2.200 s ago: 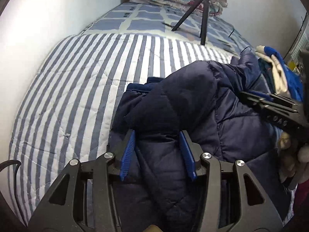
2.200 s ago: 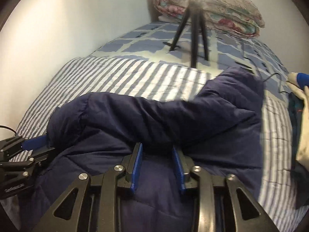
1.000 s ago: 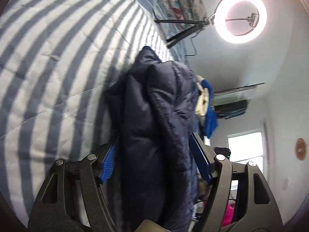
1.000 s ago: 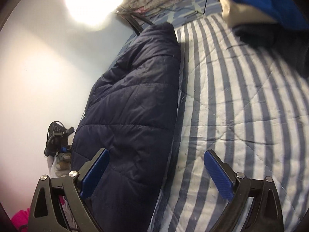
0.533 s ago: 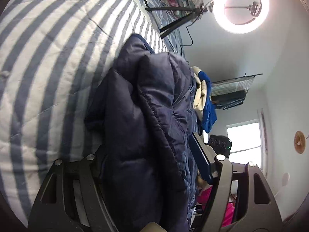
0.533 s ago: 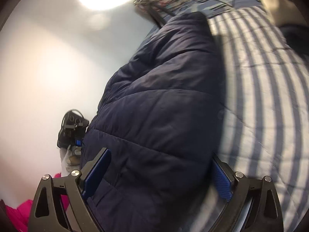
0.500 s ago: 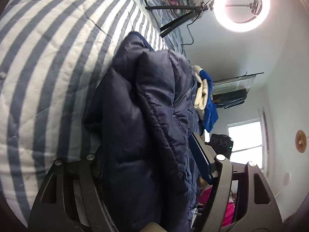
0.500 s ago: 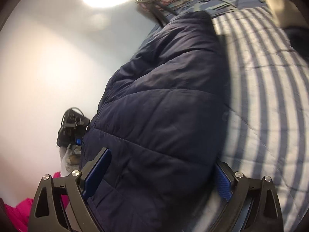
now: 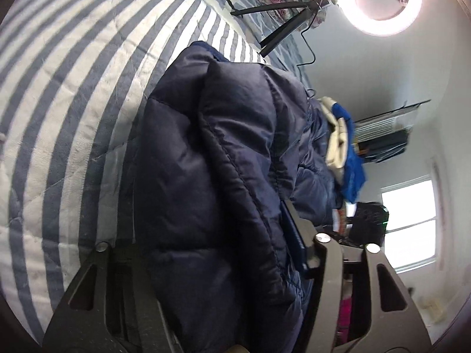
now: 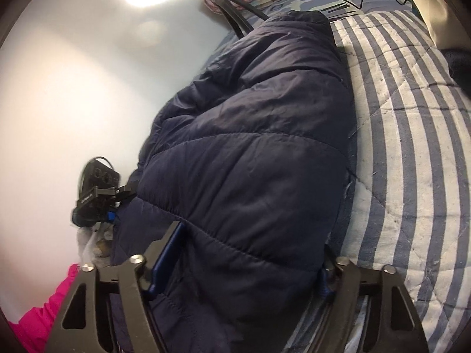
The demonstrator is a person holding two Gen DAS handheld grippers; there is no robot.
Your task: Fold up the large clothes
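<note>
Left wrist view is showing the puffy navy quilted jacket (image 9: pixel 212 158) lying bunched on the blue-and-white striped quilt (image 9: pixel 59 94). Both the left gripper (image 9: pixel 206 253) and right gripper (image 10: pixel 250 253) have just been closing and are squeezing its thick folds between their fingers.
</note>
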